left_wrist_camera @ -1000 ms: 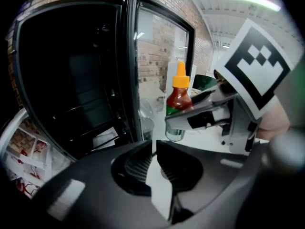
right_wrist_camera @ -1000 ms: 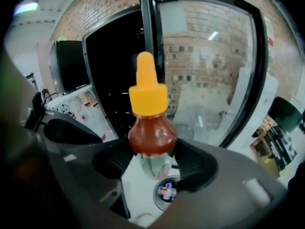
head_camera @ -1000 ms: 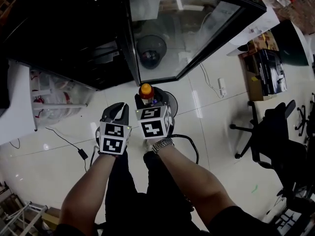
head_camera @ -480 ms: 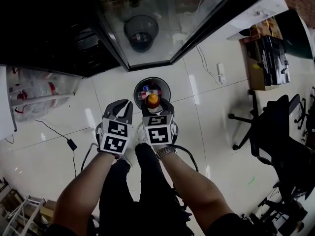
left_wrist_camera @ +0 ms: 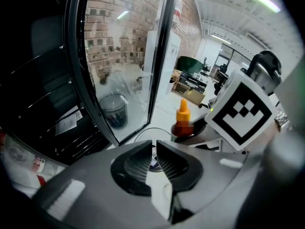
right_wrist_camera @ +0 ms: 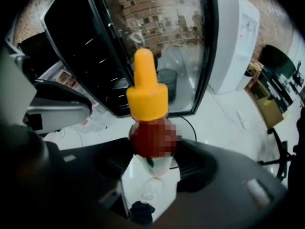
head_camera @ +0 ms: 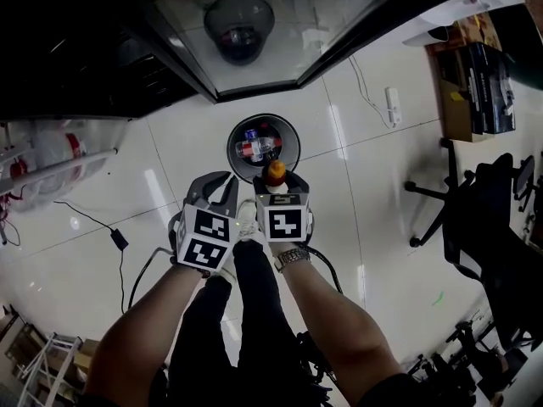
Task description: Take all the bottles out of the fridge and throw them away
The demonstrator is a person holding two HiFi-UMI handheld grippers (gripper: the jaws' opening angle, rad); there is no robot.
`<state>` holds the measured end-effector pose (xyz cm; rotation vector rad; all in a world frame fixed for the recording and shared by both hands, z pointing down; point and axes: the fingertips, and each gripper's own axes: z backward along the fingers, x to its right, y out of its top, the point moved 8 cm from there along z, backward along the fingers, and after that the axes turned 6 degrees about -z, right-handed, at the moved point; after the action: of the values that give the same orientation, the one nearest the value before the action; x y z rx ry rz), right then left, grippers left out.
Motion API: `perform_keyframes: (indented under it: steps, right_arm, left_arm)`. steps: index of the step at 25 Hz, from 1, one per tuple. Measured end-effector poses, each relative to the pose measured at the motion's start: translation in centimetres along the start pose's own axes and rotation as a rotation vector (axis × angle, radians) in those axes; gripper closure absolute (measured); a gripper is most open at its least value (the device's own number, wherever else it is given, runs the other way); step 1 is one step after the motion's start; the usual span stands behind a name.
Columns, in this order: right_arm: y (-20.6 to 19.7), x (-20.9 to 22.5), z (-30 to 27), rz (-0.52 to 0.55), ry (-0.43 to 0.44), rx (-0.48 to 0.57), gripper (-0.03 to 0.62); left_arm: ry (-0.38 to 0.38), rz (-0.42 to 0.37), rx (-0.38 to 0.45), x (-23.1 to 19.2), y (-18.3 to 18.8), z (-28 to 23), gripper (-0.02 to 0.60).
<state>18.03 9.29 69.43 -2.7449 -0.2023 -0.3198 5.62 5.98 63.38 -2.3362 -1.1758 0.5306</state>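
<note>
On the white floor in front of the black fridge (head_camera: 93, 49) and its open glass door (head_camera: 254, 24) stands a round black bin (head_camera: 264, 147) with a few bottles inside. My right gripper (head_camera: 276, 176) is shut on a small bottle (head_camera: 275, 172) with an orange cap and red-brown contents. It holds the bottle upright at the bin's near rim. The right gripper view shows the bottle (right_wrist_camera: 151, 123) pinched between the jaws of the right gripper (right_wrist_camera: 152, 151). My left gripper (head_camera: 216, 189) hangs just left of it, jaws together and holding nothing. The left gripper (left_wrist_camera: 155, 159) looks at the bottle (left_wrist_camera: 182, 123).
A black office chair (head_camera: 484, 219) stands at the right, with boxes (head_camera: 479, 58) behind it. A power strip (head_camera: 392, 107) and cable lie right of the bin. A cable adapter (head_camera: 119, 238) and a plastic bag (head_camera: 42, 159) lie at the left. My legs are below the grippers.
Both grippers have come nearer to the bin, the right still carrying the bottle. The bin has come out from behind them. The fridge door has slid toward the top of the view.
</note>
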Motion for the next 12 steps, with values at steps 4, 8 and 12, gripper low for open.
perform_keyframes:
  steps: [4,8,12]
  right_arm:
    - [-0.8,1.1,-2.2,-0.035,-0.009,-0.035,0.322]
    - [-1.4,1.9,-3.9,-0.085,-0.022,-0.053,0.321]
    - [-2.3,2.0,-5.0,-0.117,-0.032,-0.081,0.316]
  left_arm:
    - [-0.012,0.004,-0.021,0.0,-1.4,-1.4,0.58]
    - [-0.019,0.018,-0.036,0.0,-2.5,-2.1,0.58]
    - [-0.018,0.042,-0.044,-0.2,-3.4,-2.6,0.58]
